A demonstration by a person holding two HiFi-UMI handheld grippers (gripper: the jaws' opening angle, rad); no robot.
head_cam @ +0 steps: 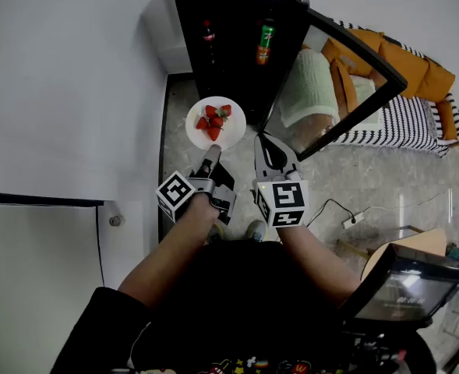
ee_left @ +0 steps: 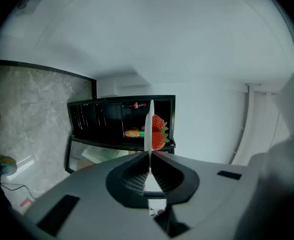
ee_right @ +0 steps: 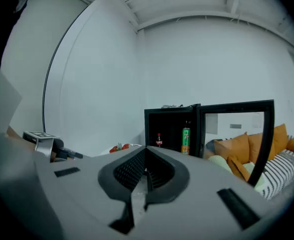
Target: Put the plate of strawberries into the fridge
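A white plate [head_cam: 231, 133] carrying strawberries [head_cam: 214, 120] hangs just in front of the open black fridge [head_cam: 237, 22]. My left gripper [head_cam: 212, 153] is shut on the plate's near rim. In the left gripper view the plate [ee_left: 148, 126] shows edge-on between the jaws, with the strawberries [ee_left: 158, 132] to its right and the fridge [ee_left: 102, 119] behind. My right gripper [head_cam: 262, 140] is shut and holds nothing, just right of the plate. The right gripper view shows the closed jaws [ee_right: 146, 152], the fridge [ee_right: 169, 126] ahead and the plate [ee_right: 122, 147] to the left.
The fridge's glass door [head_cam: 346, 76] is swung open to the right. A cola bottle [head_cam: 208, 32] and a green bottle [head_cam: 266, 44] stand inside. A white wall [head_cam: 65, 84] runs along the left. An orange-cushioned sofa [head_cam: 393, 76] and a cable with a power strip [head_cam: 351, 221] are to the right.
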